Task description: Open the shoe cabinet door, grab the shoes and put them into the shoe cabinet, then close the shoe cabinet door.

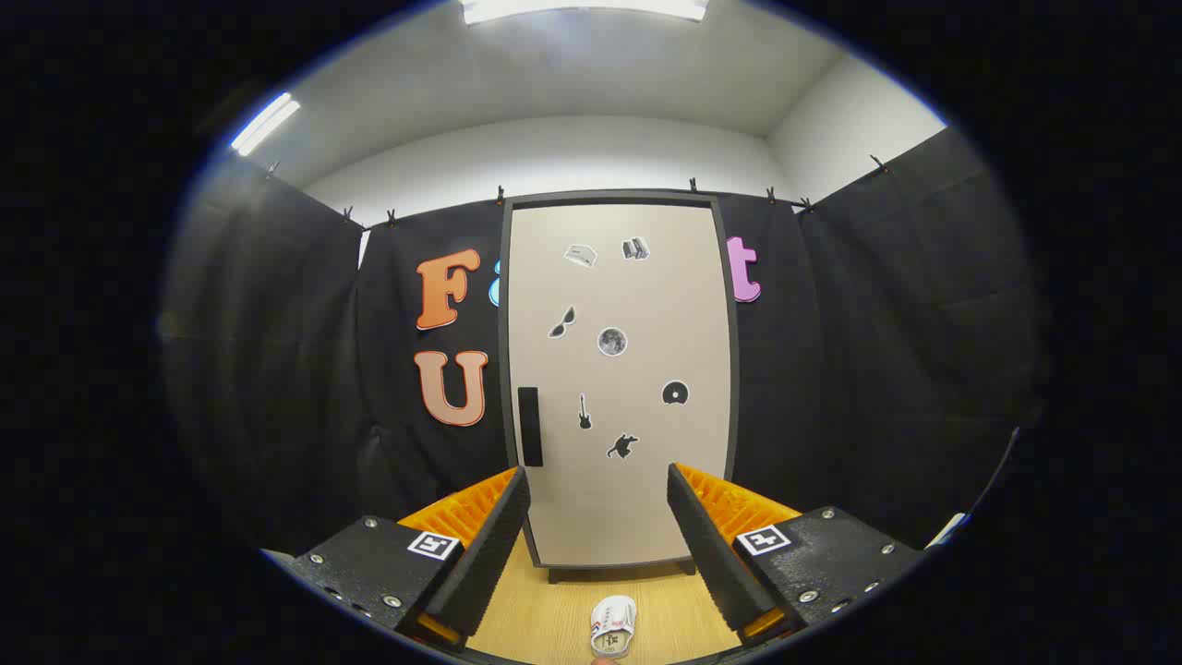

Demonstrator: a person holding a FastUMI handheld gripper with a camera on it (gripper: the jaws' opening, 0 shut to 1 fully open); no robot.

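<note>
One shoe (613,626) lies between the spread tongs (598,517).

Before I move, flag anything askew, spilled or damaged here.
Nothing stands out. The cabinet door sits shut and square, the shoe lies upright on the floor between the open gripper fingers.

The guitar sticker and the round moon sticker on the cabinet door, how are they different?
The guitar sticker is thin, tall and black; the moon sticker is round and grey. The guitar sits lower, nearer the open gripper; the moon sits higher. Both are stuck on the closed shoe cabinet door.
</note>
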